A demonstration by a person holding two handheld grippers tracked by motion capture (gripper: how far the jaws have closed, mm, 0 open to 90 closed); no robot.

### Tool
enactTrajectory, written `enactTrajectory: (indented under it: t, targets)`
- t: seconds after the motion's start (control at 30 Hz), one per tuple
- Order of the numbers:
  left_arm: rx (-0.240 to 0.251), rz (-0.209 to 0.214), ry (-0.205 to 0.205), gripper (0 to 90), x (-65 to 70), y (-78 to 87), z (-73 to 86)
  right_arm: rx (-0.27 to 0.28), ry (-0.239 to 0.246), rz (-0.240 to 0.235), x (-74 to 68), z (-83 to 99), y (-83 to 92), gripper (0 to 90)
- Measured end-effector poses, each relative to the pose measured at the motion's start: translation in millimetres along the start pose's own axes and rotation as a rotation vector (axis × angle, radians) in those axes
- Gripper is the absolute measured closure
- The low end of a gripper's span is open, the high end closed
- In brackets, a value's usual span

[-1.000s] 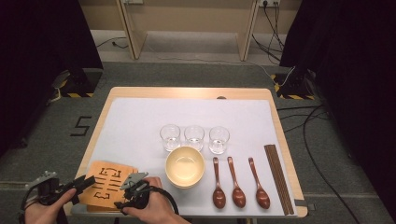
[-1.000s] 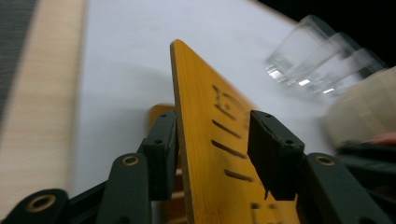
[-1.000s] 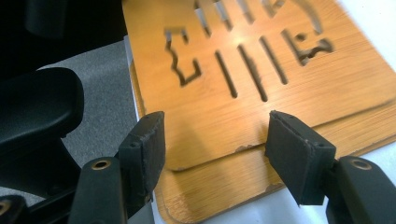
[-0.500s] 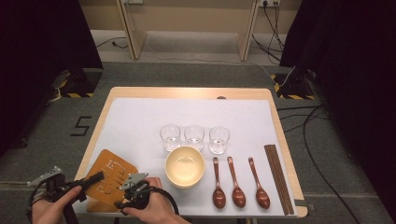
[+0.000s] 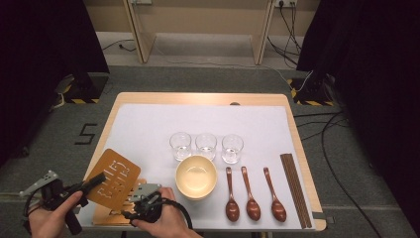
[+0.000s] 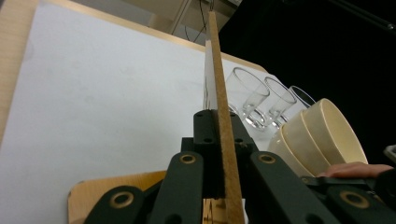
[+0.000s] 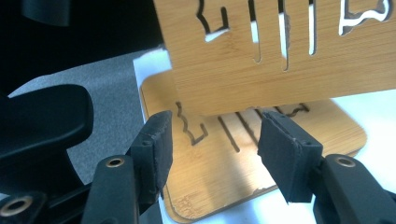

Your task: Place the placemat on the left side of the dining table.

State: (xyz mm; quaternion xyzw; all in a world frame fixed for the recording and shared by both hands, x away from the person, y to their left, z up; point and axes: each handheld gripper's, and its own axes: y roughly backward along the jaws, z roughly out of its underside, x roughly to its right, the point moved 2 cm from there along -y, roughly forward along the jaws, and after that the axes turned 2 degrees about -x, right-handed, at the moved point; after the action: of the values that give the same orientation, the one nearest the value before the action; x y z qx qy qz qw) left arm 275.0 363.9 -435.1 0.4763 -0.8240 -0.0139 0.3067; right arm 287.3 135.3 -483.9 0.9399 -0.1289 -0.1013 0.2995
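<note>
A bamboo board with cut-out slots (image 5: 115, 178) hangs tilted above the table's front left corner. My left gripper (image 5: 96, 179) is shut on its left edge. Its jaws have just been closing, with the board between them. In the left gripper view the board (image 6: 224, 116) stands edge-on between the black jaws of the left gripper (image 6: 219, 126). A second slotted board (image 7: 261, 154) lies flat on the white mat beneath. My right gripper (image 7: 215, 140) is open just over it, with the lifted board (image 7: 280, 56) above its pads (image 7: 156, 140).
Two stacked cream bowls (image 5: 196, 177) sit right of the boards, three clear glasses (image 5: 206, 145) in a row behind. Three brown spoons (image 5: 250, 196) and dark chopsticks (image 5: 295, 191) lie at the front right. The table edge (image 5: 198, 97) borders a grey floor.
The top board has come up off the lower one and now tilts upward. My left gripper closed on its edge and rose with it. The right hand stayed put.
</note>
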Motion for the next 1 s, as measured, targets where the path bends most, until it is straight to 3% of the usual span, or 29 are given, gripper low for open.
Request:
enactTrajectory:
  t: [0.37,1.0]
  targets:
    - [0.028,-0.037,-0.017,85.9,-1.6,-3.6,-13.2,0.043,0.035,0.017,-0.4,-10.7,22.5,45.2]
    - [0.048,-0.068,-0.024,85.9,-7.7,-28.4,-28.0,0.139,0.031,0.079,13.7,-24.6,75.4,45.2]
